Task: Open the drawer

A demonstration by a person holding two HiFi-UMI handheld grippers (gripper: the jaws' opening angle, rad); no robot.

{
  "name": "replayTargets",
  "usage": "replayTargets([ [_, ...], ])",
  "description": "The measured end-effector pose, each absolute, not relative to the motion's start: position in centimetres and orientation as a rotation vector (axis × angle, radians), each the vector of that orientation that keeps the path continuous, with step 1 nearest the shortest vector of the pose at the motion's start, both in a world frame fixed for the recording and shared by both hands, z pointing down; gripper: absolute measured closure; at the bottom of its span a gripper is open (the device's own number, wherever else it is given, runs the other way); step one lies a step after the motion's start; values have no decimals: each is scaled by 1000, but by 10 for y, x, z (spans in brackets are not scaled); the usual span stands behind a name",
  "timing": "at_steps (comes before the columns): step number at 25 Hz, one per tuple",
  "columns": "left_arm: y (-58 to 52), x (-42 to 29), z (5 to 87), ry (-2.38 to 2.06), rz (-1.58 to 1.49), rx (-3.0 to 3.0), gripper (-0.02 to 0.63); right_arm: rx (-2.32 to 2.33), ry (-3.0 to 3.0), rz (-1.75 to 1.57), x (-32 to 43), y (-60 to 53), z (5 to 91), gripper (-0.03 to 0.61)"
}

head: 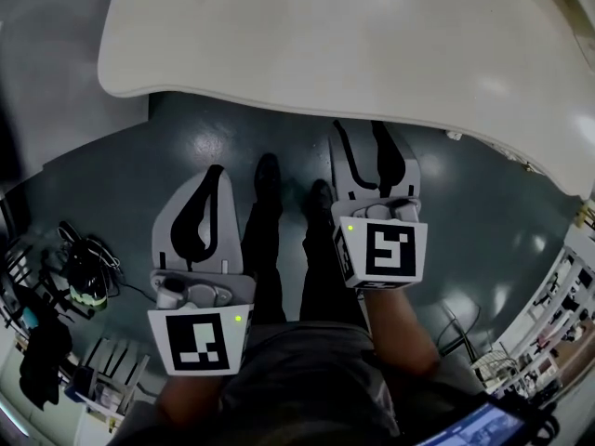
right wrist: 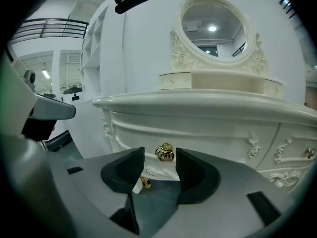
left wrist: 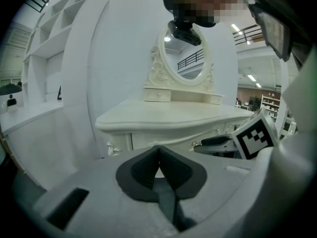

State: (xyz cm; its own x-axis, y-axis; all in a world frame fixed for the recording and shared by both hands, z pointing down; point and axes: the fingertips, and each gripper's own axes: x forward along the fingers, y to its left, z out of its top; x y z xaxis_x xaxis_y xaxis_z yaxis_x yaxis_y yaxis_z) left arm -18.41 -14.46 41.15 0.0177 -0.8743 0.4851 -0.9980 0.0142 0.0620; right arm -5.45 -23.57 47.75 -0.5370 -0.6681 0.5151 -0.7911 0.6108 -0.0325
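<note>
The white dressing table (head: 353,35) fills the top of the head view, with its drawer front (right wrist: 213,133) facing me in the right gripper view. A gold ring handle (right wrist: 165,153) hangs on that drawer. My right gripper (right wrist: 160,157) is open, and the handle shows in the gap between its dark pads with neither pad pressing on it. In the head view the right gripper (head: 361,130) reaches just under the table edge. My left gripper (head: 216,173) is held lower and to the left, off the table, with its pads (left wrist: 171,165) closed together on nothing.
An oval mirror (right wrist: 214,26) with small drawers stands on the tabletop. A second gold handle (right wrist: 311,153) sits further right. The person's shoes (head: 270,170) stand on the dark floor between the grippers. Cables and gear (head: 84,277) lie at the left, and white shelving (left wrist: 54,38) stands beside the table.
</note>
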Motion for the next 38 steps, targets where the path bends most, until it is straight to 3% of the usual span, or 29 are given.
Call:
replayTargets([
  [8, -141, -198, 415, -1926, 438, 1884, 598, 1206, -2343, 357, -60, -248, 484, 396],
  [11, -141, -198, 418, -1919, 441, 1883, 598, 1232, -2307, 338, -56, -254, 488, 440],
  [38, -135, -203, 405, -1935, 404, 1910, 598, 1258, -2302, 339, -48, -227, 489, 453],
])
